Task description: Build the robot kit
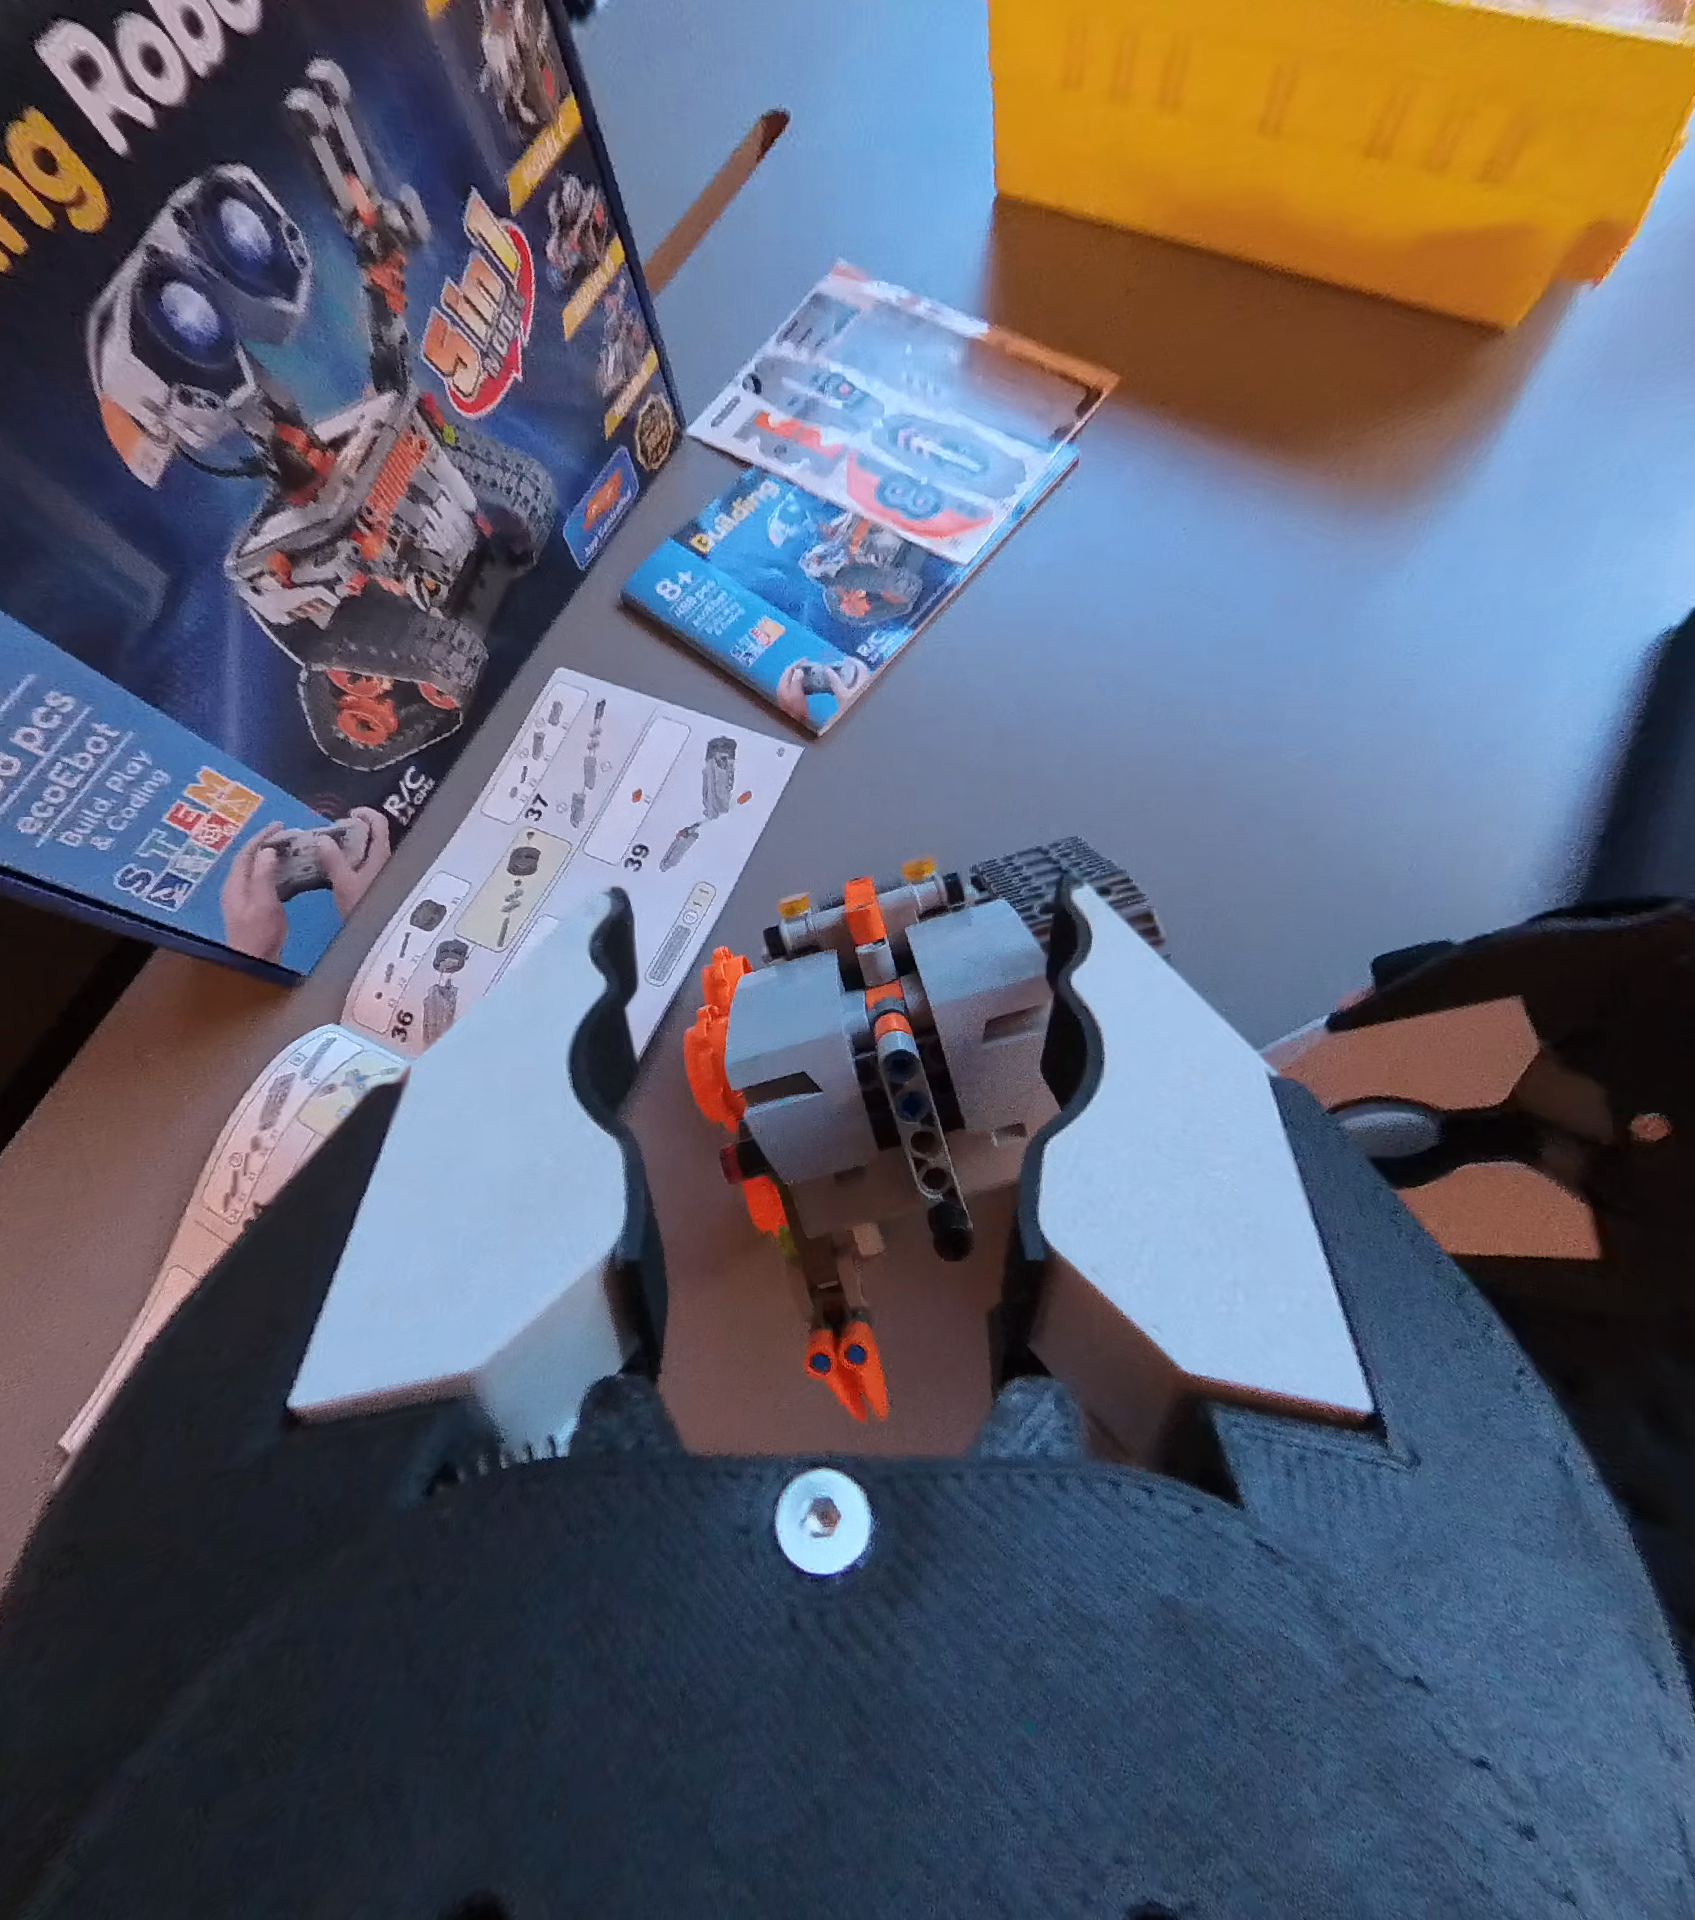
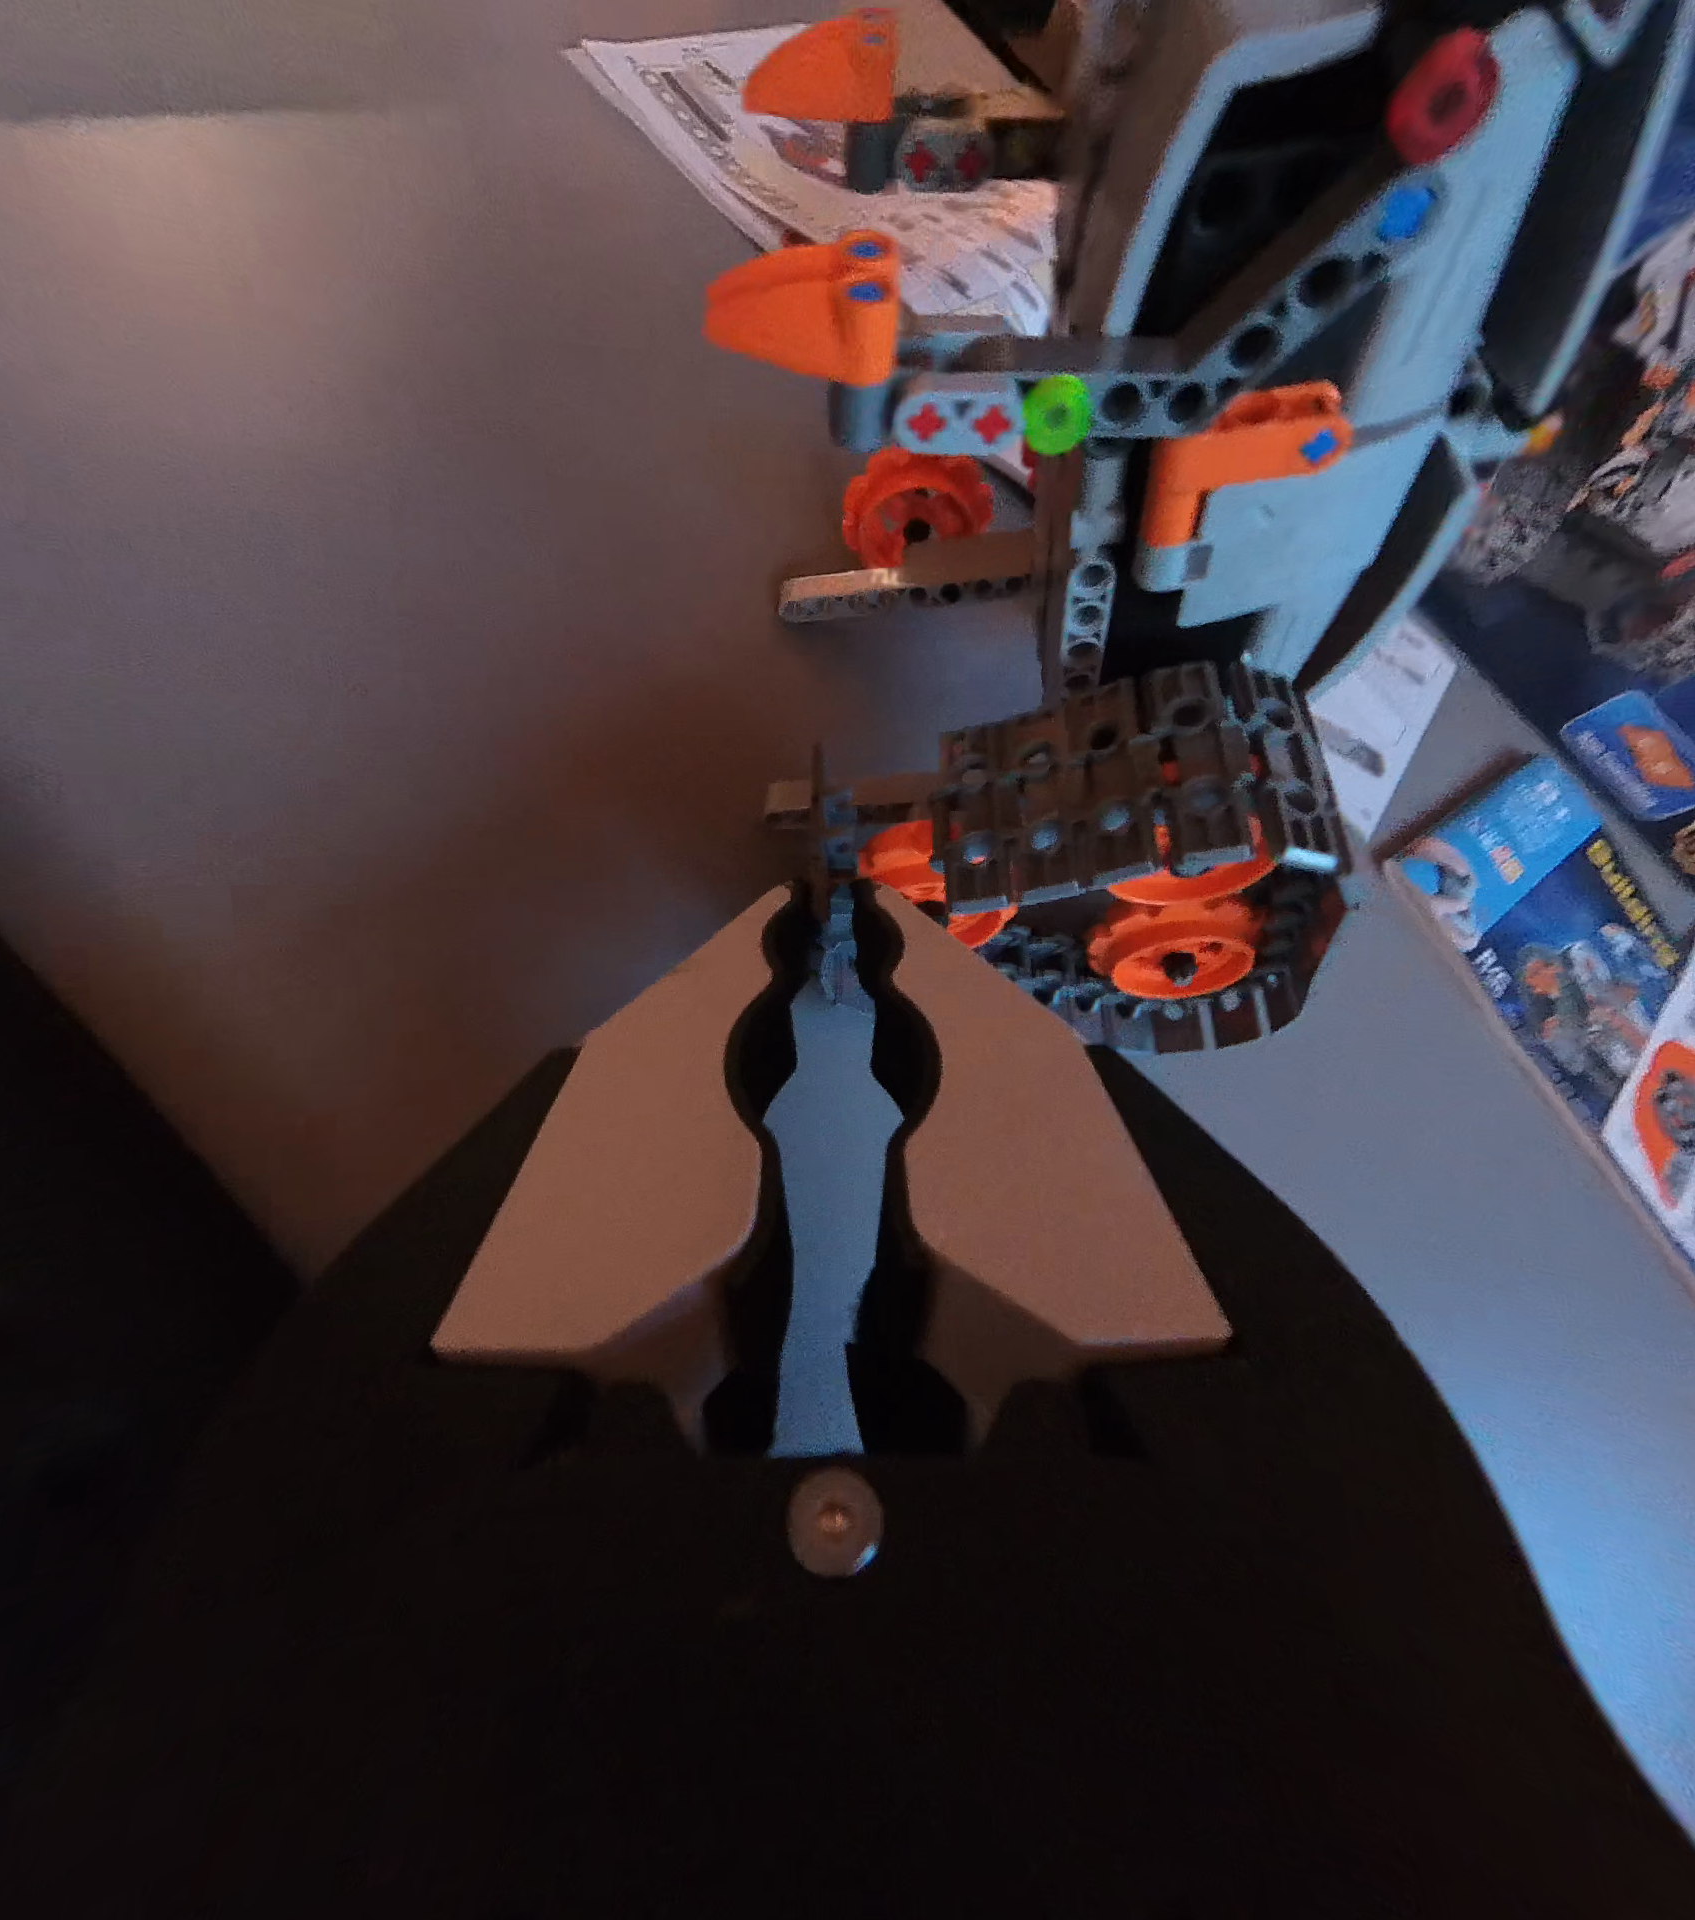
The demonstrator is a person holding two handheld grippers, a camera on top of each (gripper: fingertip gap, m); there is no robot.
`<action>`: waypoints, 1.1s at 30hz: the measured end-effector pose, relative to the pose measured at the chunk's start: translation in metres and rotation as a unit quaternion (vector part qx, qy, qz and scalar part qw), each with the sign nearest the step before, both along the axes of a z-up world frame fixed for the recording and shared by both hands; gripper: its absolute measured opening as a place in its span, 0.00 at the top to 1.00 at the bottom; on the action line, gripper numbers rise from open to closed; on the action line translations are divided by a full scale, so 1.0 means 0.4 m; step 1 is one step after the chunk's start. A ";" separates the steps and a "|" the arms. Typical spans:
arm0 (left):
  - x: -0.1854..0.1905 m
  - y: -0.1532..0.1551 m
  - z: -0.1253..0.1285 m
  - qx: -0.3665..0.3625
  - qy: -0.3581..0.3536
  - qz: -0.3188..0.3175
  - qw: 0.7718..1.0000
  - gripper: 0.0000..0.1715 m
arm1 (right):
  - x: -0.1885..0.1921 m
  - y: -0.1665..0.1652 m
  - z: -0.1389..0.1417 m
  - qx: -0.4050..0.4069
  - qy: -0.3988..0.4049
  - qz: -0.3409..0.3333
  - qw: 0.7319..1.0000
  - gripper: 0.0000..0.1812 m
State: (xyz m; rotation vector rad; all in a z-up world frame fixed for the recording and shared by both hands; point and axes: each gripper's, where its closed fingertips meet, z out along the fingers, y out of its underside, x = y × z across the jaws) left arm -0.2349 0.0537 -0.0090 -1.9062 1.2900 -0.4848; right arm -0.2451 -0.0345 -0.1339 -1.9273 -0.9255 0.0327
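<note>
Spread wide, the jaws of our left gripper (image 1: 843, 1039) straddle the grey-and-orange brick robot model (image 1: 864, 1081) standing on the table (image 1: 1342, 675); its right finger (image 1: 1165, 1143) lies against the model's side, while its left finger (image 1: 510, 1132) stands apart. Our right gripper (image 2: 835, 914) has its jaws nearly pressed together, pinching a thin grey beam end (image 2: 827, 831) at the model's track side (image 2: 1134, 862). We judge a steady hold matters most here: grip gently, squarely, without twisting pinned parts. Just beyond lie instruction sheets (image 1: 573, 831), then a blue booklet (image 1: 822, 582) under a sticker sheet (image 1: 905, 405), the kit box (image 1: 230, 436) at left, and farthest a yellow bin (image 1: 1342, 135).
</note>
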 end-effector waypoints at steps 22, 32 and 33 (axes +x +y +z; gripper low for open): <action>0.041 0.001 -0.040 -0.009 0.000 0.026 1.000 0.78 | 0.056 0.019 0.017 -0.124 0.223 -0.014 0.967 0.98; 0.048 -0.005 -0.038 0.003 0.014 0.012 1.000 0.78 | 0.063 0.021 0.033 -0.145 0.287 -0.011 0.947 0.98; 0.047 -0.003 -0.036 0.014 0.016 0.010 1.000 0.76 | 0.064 0.022 0.032 -0.150 0.294 -0.011 0.944 0.98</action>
